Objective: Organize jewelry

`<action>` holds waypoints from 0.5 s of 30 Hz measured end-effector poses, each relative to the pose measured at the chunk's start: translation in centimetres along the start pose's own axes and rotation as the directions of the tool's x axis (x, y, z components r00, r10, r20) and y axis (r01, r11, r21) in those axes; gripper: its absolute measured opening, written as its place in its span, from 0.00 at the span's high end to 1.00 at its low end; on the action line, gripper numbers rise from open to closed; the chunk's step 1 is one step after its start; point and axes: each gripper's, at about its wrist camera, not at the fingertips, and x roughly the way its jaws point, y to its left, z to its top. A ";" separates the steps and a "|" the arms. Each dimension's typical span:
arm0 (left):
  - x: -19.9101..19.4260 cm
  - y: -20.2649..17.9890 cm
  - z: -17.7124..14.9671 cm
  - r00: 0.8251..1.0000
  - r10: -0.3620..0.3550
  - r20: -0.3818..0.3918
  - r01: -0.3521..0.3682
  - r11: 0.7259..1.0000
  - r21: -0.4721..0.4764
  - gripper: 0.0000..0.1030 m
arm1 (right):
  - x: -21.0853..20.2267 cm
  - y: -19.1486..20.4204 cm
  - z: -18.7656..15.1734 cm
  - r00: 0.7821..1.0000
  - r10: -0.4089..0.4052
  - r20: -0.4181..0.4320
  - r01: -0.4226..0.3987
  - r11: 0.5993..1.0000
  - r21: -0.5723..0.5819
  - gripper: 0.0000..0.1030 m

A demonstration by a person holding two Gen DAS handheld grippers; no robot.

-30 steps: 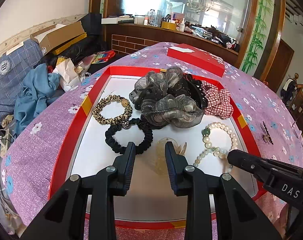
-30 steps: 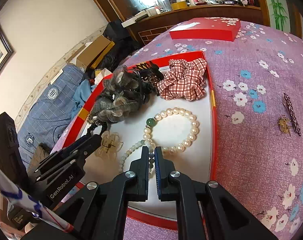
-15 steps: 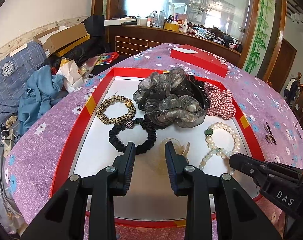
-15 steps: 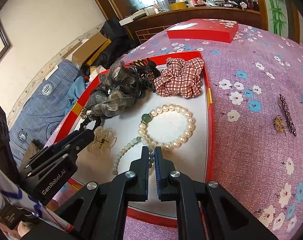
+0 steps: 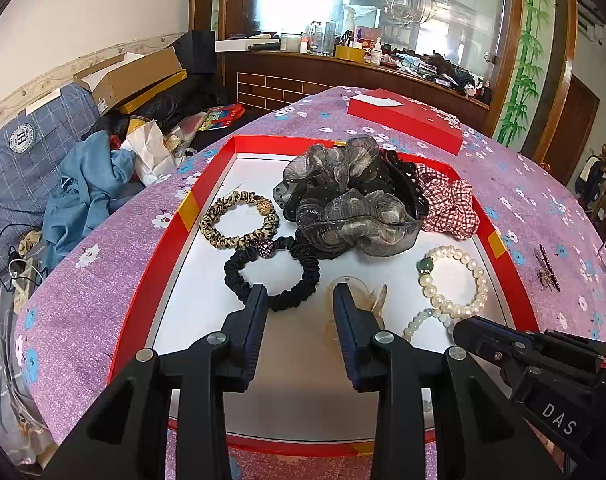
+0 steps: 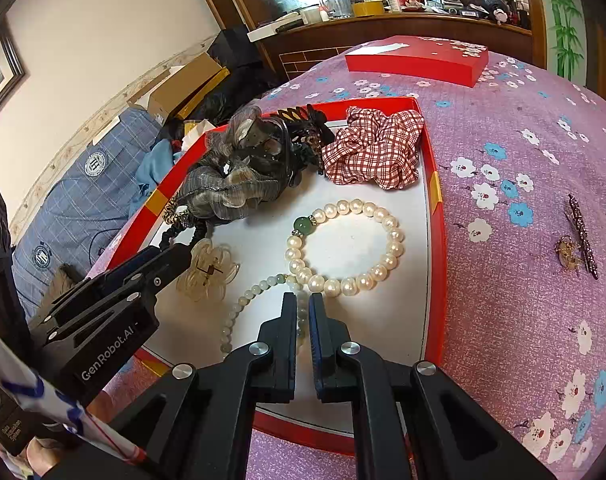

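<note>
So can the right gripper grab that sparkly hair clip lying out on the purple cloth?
Probably yes. The hair clip lies alone on the tablecloth, outside the red tray, with nothing on it. The right gripper sits over the tray, nearly closed, so it must swing right over the tray's low wall and open.

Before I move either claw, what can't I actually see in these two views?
- Jade bracelet: its near end runs behind the right claw in the right view, so whether it is gripped is unclear.
- Clear clip: half hidden by the left claw in the left view.
- Black clip: mostly buried under the gray scrunchie.
- Brooch: too small for detail.
</note>
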 end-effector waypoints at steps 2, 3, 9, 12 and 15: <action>0.0 0.0 0.0 1.000 0.000 0.000 0.000 1.000 -0.001 0.68 | 0.0 0.0 0.0 1.000 0.000 0.000 0.000 1.000 0.000 0.92; 0.0 0.0 0.0 1.000 -0.001 0.000 0.001 1.000 0.000 0.68 | 0.0 0.0 0.0 1.000 0.001 0.000 -0.001 1.000 0.000 0.92; 0.0 0.3 -0.1 1.000 0.006 0.000 -0.006 1.000 -0.004 0.65 | 0.0 0.0 0.0 1.000 0.000 -0.001 0.000 1.000 0.000 0.92; -0.1 0.5 -0.1 1.000 0.010 0.000 -0.010 1.000 -0.007 0.65 | 0.0 0.0 0.0 1.000 0.003 -0.001 -0.003 1.000 0.002 0.92; -0.1 0.5 -0.1 1.000 0.010 -0.001 -0.010 1.000 -0.007 0.64 | -0.1 0.0 -0.1 1.000 0.011 -0.001 -0.011 1.000 0.008 0.92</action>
